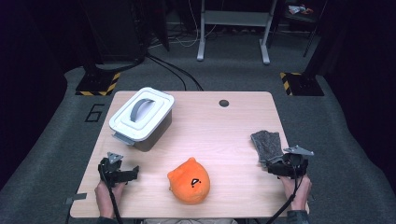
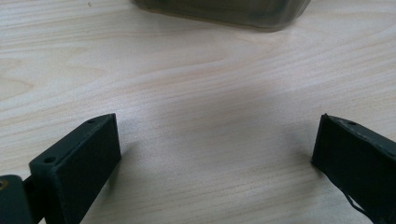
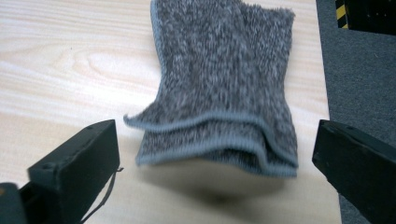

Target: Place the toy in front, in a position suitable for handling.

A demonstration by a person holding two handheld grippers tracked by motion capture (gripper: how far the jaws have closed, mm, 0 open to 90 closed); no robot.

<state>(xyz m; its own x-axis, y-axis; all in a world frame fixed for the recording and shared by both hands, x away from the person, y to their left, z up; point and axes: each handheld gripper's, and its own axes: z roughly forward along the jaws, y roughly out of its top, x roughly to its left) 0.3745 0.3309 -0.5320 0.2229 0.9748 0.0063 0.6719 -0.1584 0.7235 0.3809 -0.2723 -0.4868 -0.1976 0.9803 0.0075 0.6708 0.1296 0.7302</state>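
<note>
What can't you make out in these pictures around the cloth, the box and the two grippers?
- Box: its contents, hidden by the closed lid in the high view; the left gripper view's top edge cuts it off.
- Cloth: its near edge is blurred in the right gripper view; whether it is one folded piece or several is unclear.
- Right gripper: its jaws are hidden in the high view behind its own body.

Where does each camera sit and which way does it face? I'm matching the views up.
High view: above the person's side, looking forward and down on the table; both hands and grippers enter from below.
Left gripper view: rides the left gripper, facing the grey box; its open fingers show.
Right gripper view: rides the right gripper, facing the grey cloth.
Shared: the high view also shows the cloth.
</note>
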